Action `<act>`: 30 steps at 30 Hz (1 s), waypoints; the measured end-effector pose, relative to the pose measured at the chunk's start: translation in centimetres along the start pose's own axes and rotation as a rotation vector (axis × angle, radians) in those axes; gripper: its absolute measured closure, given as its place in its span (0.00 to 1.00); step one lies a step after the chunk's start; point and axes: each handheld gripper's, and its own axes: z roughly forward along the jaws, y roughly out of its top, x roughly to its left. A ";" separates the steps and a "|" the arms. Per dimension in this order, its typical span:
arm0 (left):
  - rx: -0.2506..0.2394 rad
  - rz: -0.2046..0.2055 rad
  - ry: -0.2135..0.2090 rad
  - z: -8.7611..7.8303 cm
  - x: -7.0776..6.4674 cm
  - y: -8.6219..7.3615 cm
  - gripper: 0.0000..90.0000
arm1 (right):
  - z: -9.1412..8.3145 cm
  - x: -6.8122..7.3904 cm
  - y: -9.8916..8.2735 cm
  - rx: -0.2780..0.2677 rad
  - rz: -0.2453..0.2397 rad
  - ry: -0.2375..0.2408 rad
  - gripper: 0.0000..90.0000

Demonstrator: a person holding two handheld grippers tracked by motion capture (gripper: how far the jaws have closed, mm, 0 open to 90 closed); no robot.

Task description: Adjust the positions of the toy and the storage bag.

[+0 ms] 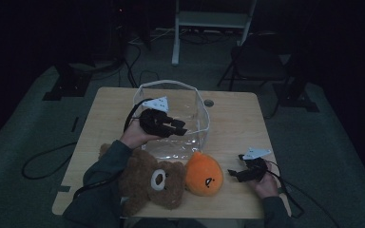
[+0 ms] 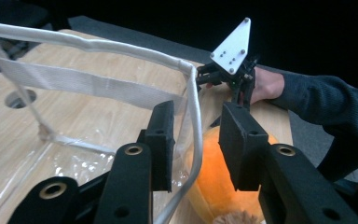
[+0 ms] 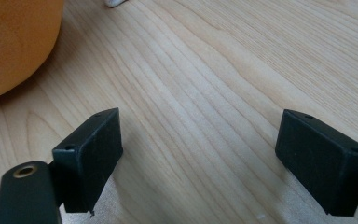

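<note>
lower centre of the high view: brown teddy bear (image 1: 152,183) and orange plush (image 1: 204,179) lying side by side at the table's (image 1: 233,123) near edge, just below the clear bag (image 1: 173,118). lower right: right gripper (image 1: 237,173) released, jaws spread wide over bare wood, just beside the orange plush. mid-frame: left gripper (image 2: 196,140) part-open, astride the bag's white rim (image 2: 193,121), pads not pressing. best to clench on the rim, keep the mouth wide, then feed the plush in with the right.
</note>
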 end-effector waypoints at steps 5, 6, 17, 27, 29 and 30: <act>-0.009 -0.007 0.021 -1.1 0.0 -0.3 0.70 | 0.0 0.0 0.0 0.000 0.001 0.000 0.15; -0.012 -0.012 0.019 -1.3 0.1 -0.4 0.70 | 0.0 0.0 0.0 0.000 0.000 0.000 0.15; -0.036 -0.066 0.026 -3.5 1.0 -2.0 0.74 | -0.2 0.0 -0.1 -0.007 -0.011 0.012 0.19; -0.050 -0.041 0.053 -5.6 -0.5 -3.1 0.71 | -0.2 -0.1 -0.1 -0.007 0.007 -0.008 0.19; -0.044 -0.036 0.063 -5.8 -0.9 -3.3 0.69 | -0.2 0.0 -0.1 -0.006 0.009 -0.009 0.19; -0.042 -0.034 0.063 -5.9 -1.0 -3.5 0.69 | -0.2 0.0 -0.1 -0.006 0.009 -0.009 0.19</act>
